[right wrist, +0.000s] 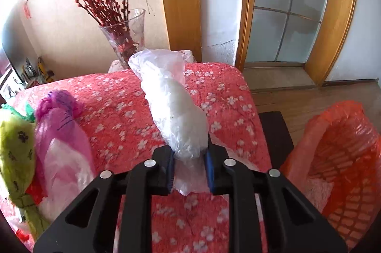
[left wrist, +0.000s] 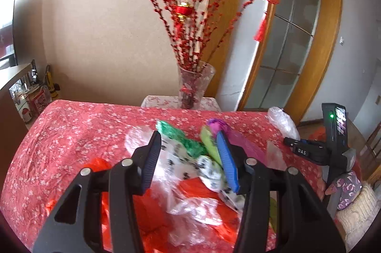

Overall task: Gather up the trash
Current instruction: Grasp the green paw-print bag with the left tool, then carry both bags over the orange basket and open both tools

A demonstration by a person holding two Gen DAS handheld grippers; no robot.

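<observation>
The right tongs pinch a white plastic bag above the red-clothed counter, beside an orange-lined basket holding white paper. The left tongs gape half-open over loose bags, gripping nothing.

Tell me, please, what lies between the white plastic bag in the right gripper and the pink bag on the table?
In the right wrist view, only bare red floral tablecloth separates the white plastic bag, pinched by the right gripper, from the pink bag.
</observation>
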